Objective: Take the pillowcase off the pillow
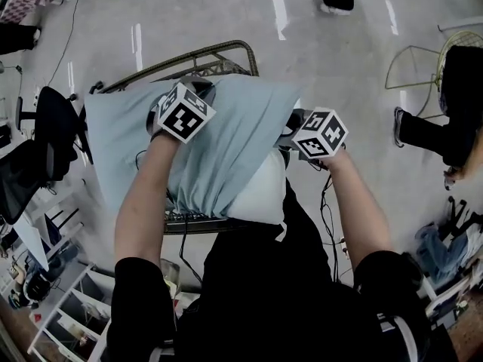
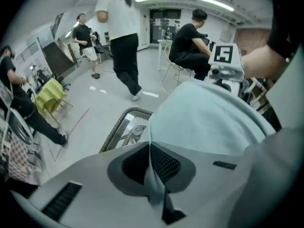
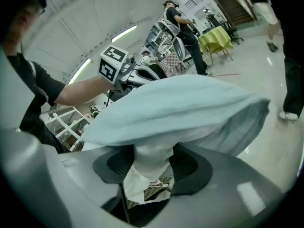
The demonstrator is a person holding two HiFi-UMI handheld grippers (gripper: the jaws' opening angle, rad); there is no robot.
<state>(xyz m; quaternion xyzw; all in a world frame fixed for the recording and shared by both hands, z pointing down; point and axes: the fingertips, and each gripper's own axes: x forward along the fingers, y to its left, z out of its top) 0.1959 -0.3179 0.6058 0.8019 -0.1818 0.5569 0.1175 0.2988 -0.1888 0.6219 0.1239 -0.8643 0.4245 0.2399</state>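
Left gripper (image 2: 154, 172): jaws together, pinching a fold of the light blue pillowcase (image 1: 226, 127). Right gripper (image 3: 148, 175): clamped on a bunched corner of the white pillow (image 1: 264, 194). The pillow's long axis runs from far left toward the person's body, with the open end nearest the body. It lies over a wicker frame (image 1: 219, 51), possibly a chair. Glossy grey floor (image 1: 226, 13); people sit and walk nearby.
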